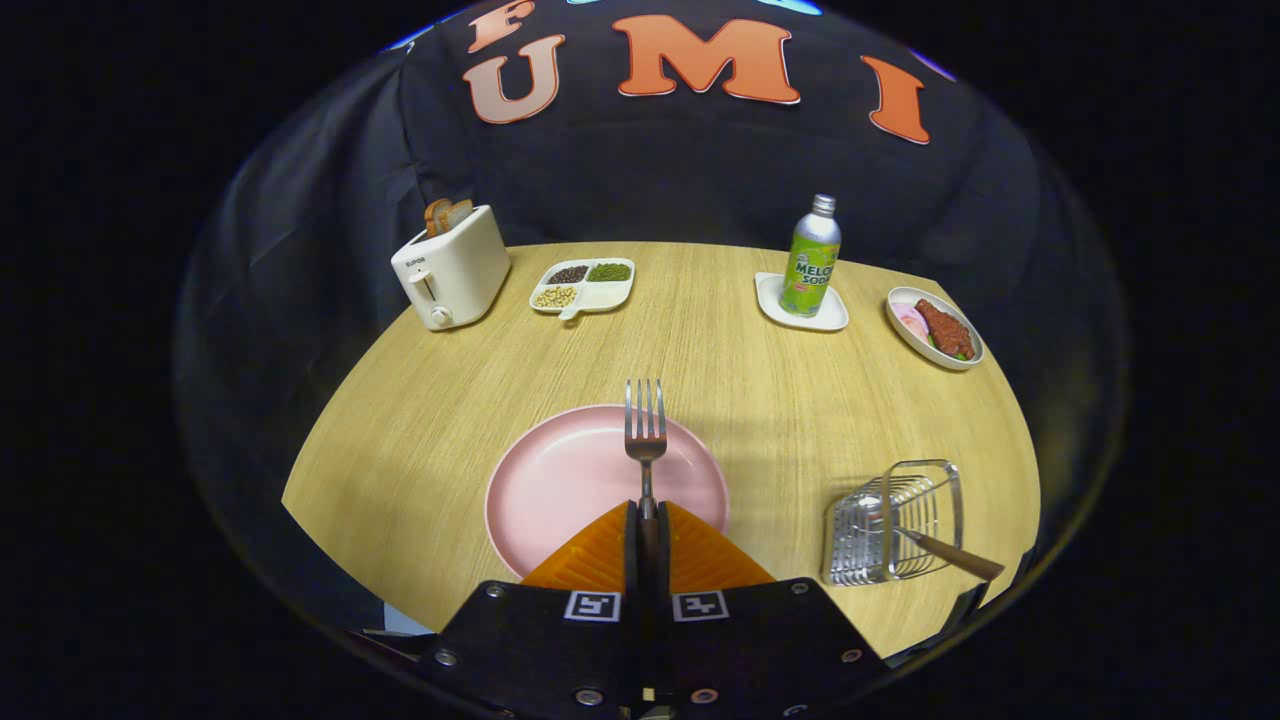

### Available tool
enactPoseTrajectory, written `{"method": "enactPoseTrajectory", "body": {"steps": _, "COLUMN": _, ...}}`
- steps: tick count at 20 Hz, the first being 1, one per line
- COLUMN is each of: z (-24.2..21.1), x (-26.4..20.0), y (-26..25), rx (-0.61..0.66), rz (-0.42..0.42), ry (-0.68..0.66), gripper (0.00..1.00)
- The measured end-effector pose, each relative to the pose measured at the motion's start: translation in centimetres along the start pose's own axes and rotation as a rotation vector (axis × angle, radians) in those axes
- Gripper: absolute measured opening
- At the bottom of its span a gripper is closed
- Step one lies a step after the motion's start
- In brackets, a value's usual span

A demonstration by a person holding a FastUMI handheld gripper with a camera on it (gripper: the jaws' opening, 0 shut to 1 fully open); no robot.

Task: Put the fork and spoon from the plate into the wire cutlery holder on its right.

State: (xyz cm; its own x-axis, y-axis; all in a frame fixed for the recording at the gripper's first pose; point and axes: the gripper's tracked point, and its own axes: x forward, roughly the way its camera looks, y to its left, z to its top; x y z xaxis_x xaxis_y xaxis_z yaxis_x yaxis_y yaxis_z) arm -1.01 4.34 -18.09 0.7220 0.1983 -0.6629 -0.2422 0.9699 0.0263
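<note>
Gripper view: fingers [647,520] pinched narrow on the handle of a fork [645,430], tines pointing ahead over a pink plate [560,480] on the wooden bench [760,390]. Right of the plate lies a wire holder [895,522] with a brown-handled utensil [950,555] in it. Beyond stand a toaster [452,267], divided tray [584,284], bottle [811,257] and food dish [935,327].

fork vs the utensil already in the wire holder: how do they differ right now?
The fork is clamped between the closed fingers of the gripper, over the pink plate; the other utensil sits in the wire holder, untouched. The fork points straight ahead with its tines showing; the other leans out with its brown handle showing, its head hidden behind the wires. Both are cutlery.
</note>
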Motion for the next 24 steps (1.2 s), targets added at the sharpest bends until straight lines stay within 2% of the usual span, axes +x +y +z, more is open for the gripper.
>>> {"method": "enactPoseTrajectory", "body": {"steps": 9, "z": 1.2, "x": -6.0, "y": -6.6, "rx": -0.027, "rz": -0.055, "ry": 0.052, "gripper": 0.05}}
{"method": "enactPoseTrajectory", "body": {"steps": 18, "z": -0.6, "x": -9.8, "y": -13.6, "rx": -0.171, "rz": -0.158, "ry": 0.216, "gripper": 0.05}}
{"method": "enactPoseTrajectory", "body": {"steps": 24, "z": -1.9, "x": -10.5, "y": -15.9, "rx": -0.202, "rz": -0.152, "ry": 0.337, "gripper": 0.05}}
